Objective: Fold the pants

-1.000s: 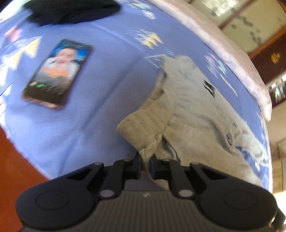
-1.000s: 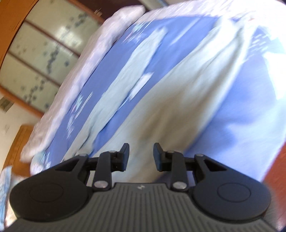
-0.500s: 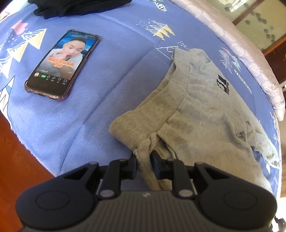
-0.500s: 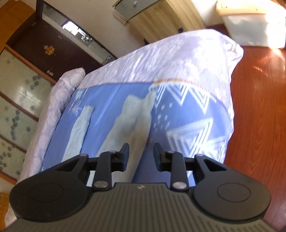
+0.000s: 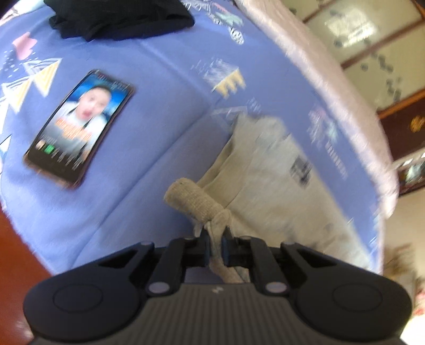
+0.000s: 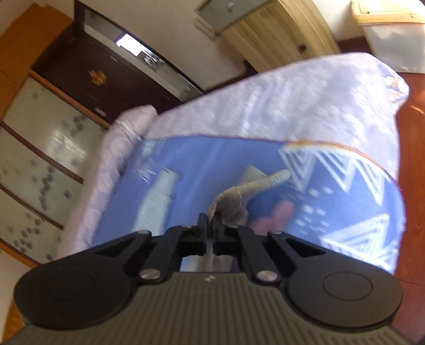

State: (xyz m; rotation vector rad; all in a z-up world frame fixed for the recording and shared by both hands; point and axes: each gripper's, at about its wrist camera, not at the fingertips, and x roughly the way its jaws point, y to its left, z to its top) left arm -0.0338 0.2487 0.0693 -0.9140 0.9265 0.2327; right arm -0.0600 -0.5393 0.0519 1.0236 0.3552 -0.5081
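Grey fabric: soft grey cotton pants (image 5: pixel 268 183) lie on the blue patterned bed sheet (image 5: pixel 164 106), stretching away from the camera toward the far right; a small dark printed logo shows on the upper layer.
Waistband: the ribbed elastic band is bunched into a roll just ahead of the left gripper, lifted off the sheet.
Left gripper: the black two-finger left gripper (image 5: pixel 214 245) is clenched on a twisted pinch of the waistband fabric, which runs between the fingers and back toward the gripper body.
Right gripper: the black two-finger right gripper (image 6: pixel 209 228) is clamped on a ribbed grey cuff of the pants (image 6: pixel 255 185); the jaws stand nearly together with the cloth squeezed between them, and the cuff end sticks out to the upper right above the sheet.
Other leg: a pale strip of cloth lies flat on the sheet to the left of the right gripper; blur hides its detail.
Phone: a black smartphone with a lit screen showing a face (image 5: pixel 79 127) lies flat on the sheet, well apart from the pants on the left.
Dark garment: a crumpled black cloth (image 5: pixel 119 18) rests on the sheet at the far edge, beyond the phone.
Bedding: a pale lilac quilted cover (image 6: pixel 305 100) lies beyond the sheet's edge.
Floor: reddish wooden floorboards (image 6: pixel 414 185) show beside the bed.
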